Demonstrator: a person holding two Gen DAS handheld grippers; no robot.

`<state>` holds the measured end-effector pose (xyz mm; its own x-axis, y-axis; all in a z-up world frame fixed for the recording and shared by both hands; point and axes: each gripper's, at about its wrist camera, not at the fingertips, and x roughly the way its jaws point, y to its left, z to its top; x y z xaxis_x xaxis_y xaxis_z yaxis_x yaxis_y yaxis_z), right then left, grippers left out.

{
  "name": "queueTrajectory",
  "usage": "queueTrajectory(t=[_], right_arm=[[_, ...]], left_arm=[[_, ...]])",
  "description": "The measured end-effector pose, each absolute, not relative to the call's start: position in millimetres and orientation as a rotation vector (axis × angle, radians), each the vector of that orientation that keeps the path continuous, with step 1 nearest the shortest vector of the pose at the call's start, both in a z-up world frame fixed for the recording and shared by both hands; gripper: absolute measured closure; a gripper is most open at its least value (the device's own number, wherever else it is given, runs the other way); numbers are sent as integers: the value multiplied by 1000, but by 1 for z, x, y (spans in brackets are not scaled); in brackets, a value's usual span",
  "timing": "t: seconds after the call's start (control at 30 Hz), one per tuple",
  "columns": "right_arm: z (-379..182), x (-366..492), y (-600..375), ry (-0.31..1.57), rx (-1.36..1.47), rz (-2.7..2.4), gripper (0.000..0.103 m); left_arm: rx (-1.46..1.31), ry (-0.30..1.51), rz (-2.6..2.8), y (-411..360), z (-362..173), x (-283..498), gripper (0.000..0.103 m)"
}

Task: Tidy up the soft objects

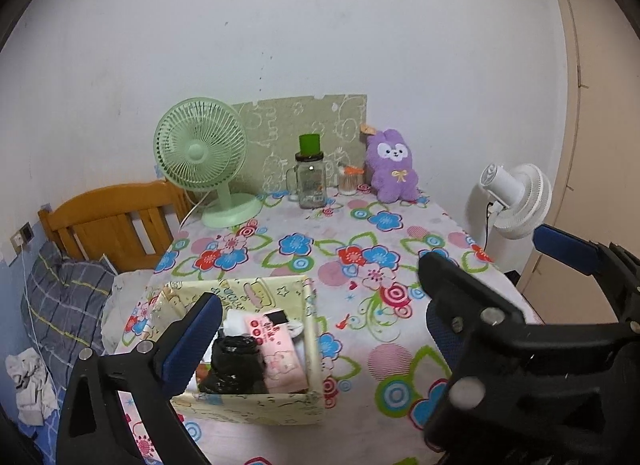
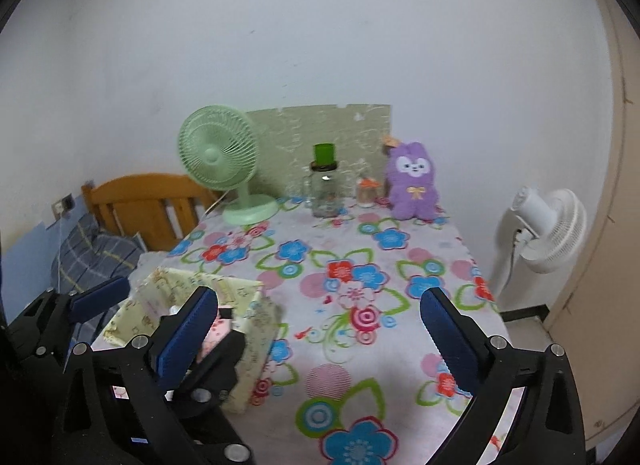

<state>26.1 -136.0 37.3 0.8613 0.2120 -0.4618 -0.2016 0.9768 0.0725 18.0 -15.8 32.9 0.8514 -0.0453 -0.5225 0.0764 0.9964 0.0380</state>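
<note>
A pale yellow fabric box [image 1: 248, 409] stands at the near left of the floral table; inside lie a black soft bundle [image 1: 236, 365], a pink packet [image 1: 274, 349] and white pieces. A purple plush rabbit [image 1: 394, 169] sits upright at the far edge by the wall. My left gripper [image 1: 320, 305] hangs open and empty above the box's right side. My right gripper [image 2: 320, 297] is open and empty over bare cloth to the right of the box [image 2: 256, 345]. The two grippers stand side by side and overlap. The rabbit [image 2: 414, 181] is far ahead of both.
At the back of the table [image 1: 360, 233] stand a green desk fan [image 1: 202, 157], a glass jar with a green lid [image 1: 311, 177] and a small jar [image 1: 349, 181]. A white floor fan [image 2: 548, 225] stands right of the table, a wooden bed with a plaid pillow [image 1: 68, 305] left.
</note>
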Motion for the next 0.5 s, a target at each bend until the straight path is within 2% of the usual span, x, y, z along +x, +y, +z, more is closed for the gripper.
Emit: queueTrajectory(t=[0.5], right_arm=[[52,-2,-193,408,81,112,0]], left_arm=[[40,505,-42,-37,50,2,0]])
